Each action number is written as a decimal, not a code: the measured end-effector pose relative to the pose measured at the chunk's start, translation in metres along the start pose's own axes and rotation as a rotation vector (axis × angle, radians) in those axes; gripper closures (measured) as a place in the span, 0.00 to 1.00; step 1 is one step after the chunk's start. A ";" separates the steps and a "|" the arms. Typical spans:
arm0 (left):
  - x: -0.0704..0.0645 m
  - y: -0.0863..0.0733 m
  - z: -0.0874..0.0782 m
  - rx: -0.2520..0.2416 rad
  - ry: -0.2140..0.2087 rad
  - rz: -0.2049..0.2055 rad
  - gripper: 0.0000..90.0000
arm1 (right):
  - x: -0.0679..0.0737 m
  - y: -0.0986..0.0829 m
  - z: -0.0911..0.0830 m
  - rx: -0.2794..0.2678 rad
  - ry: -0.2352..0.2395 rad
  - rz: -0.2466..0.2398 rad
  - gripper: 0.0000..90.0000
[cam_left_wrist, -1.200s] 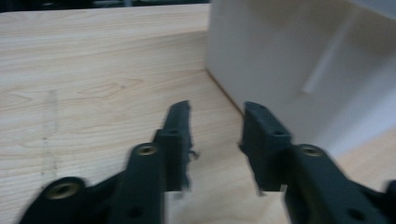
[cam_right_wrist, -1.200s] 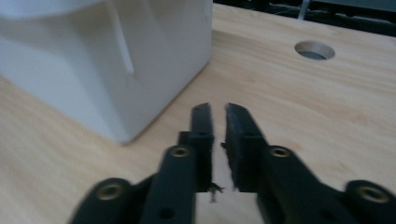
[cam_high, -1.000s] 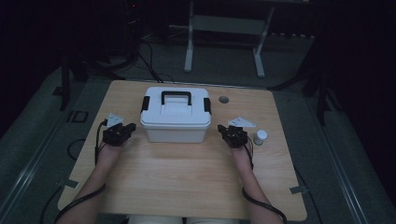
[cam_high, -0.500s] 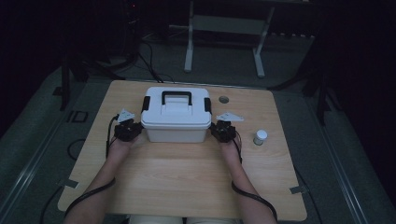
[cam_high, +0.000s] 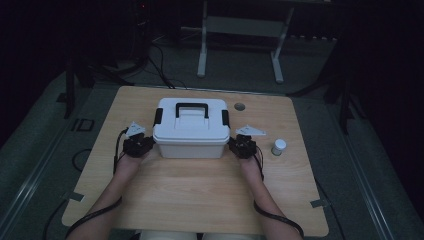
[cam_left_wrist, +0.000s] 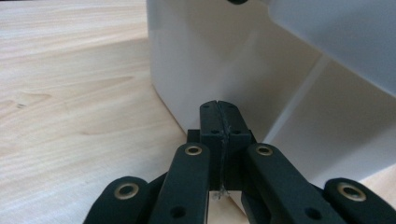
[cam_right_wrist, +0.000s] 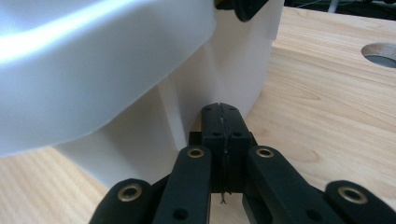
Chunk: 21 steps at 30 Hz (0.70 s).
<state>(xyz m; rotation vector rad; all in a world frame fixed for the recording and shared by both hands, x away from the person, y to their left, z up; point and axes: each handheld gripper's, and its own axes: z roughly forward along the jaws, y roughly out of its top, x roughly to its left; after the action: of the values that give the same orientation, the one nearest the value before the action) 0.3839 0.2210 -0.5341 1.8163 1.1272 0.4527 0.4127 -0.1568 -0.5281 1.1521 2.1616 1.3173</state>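
No legible text or labels

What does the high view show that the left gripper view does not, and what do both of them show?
High view alone: the box's black handle, a small white-capped jar, a round hole in the tabletop, the right gripper at the box's right end, and both forearms. Left gripper view alone: the left gripper with its jaws pressed shut, close against the box's side wall. Both: the white storage box and the wooden table.
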 end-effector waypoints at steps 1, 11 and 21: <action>-0.003 -0.001 -0.001 0.004 0.004 0.008 0.99 | 0.000 -0.001 -0.003 0.004 0.000 -0.004 1.00; -0.026 -0.008 -0.009 0.016 -0.048 0.017 0.99 | 0.003 -0.019 -0.033 0.006 0.008 0.001 1.00; -0.050 -0.016 -0.015 0.030 -0.120 0.064 0.99 | 0.007 -0.042 -0.072 0.008 0.000 -0.007 1.00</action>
<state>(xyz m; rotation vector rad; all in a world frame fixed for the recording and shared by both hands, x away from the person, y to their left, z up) 0.3395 0.1888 -0.5325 1.8843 1.0013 0.3603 0.3423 -0.2020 -0.5269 1.1463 2.1709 1.3069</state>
